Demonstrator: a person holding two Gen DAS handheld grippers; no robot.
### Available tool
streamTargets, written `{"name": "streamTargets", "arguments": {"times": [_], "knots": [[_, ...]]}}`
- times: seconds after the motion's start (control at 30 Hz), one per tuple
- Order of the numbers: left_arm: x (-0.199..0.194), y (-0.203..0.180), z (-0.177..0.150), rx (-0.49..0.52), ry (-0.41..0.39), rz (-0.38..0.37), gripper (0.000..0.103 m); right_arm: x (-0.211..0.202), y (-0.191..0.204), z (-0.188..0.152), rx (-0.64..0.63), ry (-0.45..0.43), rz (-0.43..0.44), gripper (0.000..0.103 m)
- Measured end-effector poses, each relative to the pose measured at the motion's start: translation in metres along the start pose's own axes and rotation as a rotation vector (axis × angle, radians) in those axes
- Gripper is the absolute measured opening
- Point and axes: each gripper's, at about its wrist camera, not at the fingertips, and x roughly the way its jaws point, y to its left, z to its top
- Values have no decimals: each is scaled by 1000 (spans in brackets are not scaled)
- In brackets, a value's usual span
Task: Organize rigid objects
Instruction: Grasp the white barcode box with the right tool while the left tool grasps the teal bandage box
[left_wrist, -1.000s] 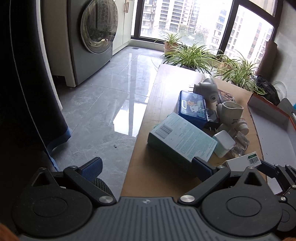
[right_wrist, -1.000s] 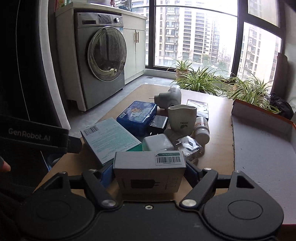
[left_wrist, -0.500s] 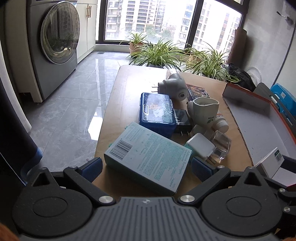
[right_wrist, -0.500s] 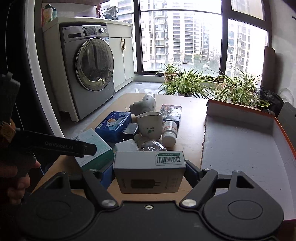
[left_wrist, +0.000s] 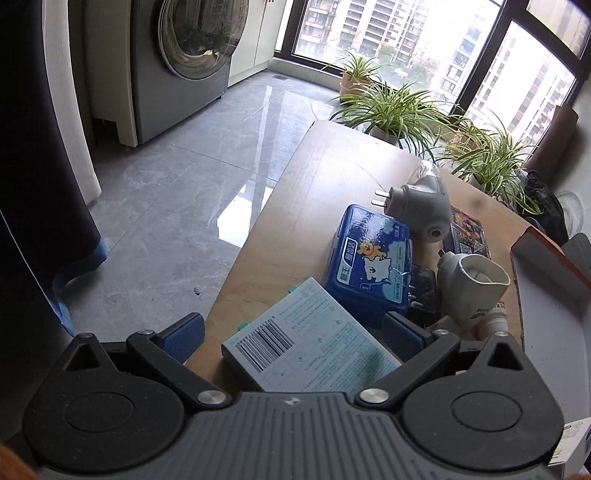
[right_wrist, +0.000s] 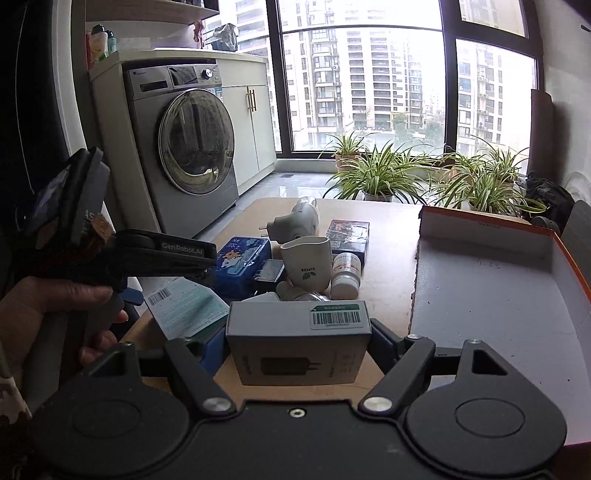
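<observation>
R gripper (right_wrist: 297, 341) is clamped on a small grey box w/ barcode label (right_wrist: 298, 341), both blue pads pressed to its sides; box is held up off the wooden table (right_wrist: 384, 291), level, label on top, just left of the big orange-edged tray (right_wrist: 491, 280) at the table's R side. L gripper (left_wrist: 293, 332) has its jaws spread wide, nothing gripped; the pale teal box (left_wrist: 314, 350) lies flat on the table between the fingers, but pads are apart from its edges on both sides. L tool is tilted down toward the table's near-left edge, so the L wrist view takes in grey floor tiles (left_wrist: 177, 192) too. In the R wrist view the L tool shows side-on w/ the person's L hand (right_wrist: 55, 317) wrapped round its handle, fingers curled underneath, tool pointing right over the teal box. Rest of the pile sits mid-table: blue cartoon tin (left_wrist: 373, 262) just behind the teal box, grey plug adapter (left_wrist: 421, 206) behind that, white cup (right_wrist: 306, 266) upright, white pill bottle (right_wrist: 346, 275) touching the cup's R side, dark printed pack (right_wrist: 349, 236) behind them, black charger (right_wrist: 269, 275) between tin & cup. Washer (right_wrist: 184, 151) and potted plants (right_wrist: 384, 177) stand beyond the table by the window.
</observation>
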Motion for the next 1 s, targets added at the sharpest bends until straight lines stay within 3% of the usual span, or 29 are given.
{"name": "streamTargets", "arguments": {"times": [0.13,0.33,0.53,0.73,0.83,1.0], "knots": [[4,-7,-14,-31,46,13,103,-1,-1,0,4,0,13,92],[-5,0,-36,168,45,21,103,-8,-14,3,16,-22,13,92],[-9,11,-39,187,43,56,103,-4,-11,-1,17,8,32,92],[-11,-9,-50,277,31,-11,100,-3,-9,-5,18,41,29,92],[-12,-16,-58,322,19,-9,100,-5,-8,-7,16,45,26,92],[-10,-17,-57,299,14,0,101,-5,-6,-8,19,51,28,92]]}}
